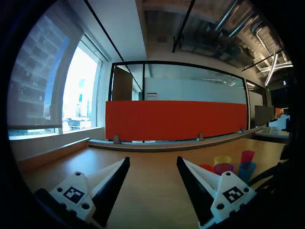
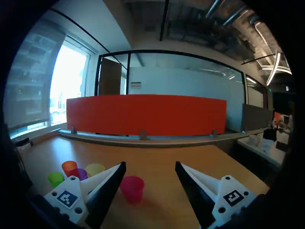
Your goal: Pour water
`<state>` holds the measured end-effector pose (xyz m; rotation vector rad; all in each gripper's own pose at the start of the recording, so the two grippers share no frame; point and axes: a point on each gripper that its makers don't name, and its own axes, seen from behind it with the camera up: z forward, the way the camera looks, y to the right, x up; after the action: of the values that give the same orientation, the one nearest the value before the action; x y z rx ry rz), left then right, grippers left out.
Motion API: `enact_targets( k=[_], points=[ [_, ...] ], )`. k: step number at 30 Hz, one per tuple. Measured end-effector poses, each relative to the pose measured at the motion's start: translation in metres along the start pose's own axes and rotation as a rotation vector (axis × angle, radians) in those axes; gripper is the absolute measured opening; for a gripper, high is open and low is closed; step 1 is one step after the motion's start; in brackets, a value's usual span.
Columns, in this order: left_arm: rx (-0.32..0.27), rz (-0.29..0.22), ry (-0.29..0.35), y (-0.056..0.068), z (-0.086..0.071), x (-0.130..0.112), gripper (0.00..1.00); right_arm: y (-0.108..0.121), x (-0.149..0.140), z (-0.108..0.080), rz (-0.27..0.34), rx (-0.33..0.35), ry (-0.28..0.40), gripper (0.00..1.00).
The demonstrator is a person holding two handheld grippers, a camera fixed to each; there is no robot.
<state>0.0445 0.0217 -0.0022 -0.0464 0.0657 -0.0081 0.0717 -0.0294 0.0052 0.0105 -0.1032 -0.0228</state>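
In the left gripper view my left gripper (image 1: pixel 152 160) stands open above the wooden desk (image 1: pixel 152 198), nothing between its fingers. To its right is a cluster of plastic cups: a yellow cup (image 1: pixel 222 159), a pink cup (image 1: pixel 247 155), a blue cup (image 1: pixel 247 170), a purple cup (image 1: pixel 223 168) and a red cup (image 1: pixel 206 167). In the right gripper view my right gripper (image 2: pixel 150 165) is open too. A pink cup (image 2: pixel 132 188) stands upright just beyond its left finger. Farther left sit an orange cup (image 2: pixel 70 168), a yellow cup (image 2: pixel 95 169), a purple cup (image 2: pixel 82 173) and a green cup (image 2: pixel 56 178).
A red partition screen (image 2: pixel 146 114) runs along the desk's far edge, with glass walls behind it. Large windows (image 1: pixel 78 95) line the left side. Another desk with white items (image 2: pixel 267 145) is at the right.
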Motion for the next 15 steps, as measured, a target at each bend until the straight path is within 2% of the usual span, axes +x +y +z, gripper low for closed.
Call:
enact_targets(
  k=[15],
  points=[
    [0.032, -0.028, -0.012, -0.019, -0.005, -0.019, 0.91, -0.002, 0.001, -0.003, -0.022, -0.013, -0.004, 1.0]
  ],
)
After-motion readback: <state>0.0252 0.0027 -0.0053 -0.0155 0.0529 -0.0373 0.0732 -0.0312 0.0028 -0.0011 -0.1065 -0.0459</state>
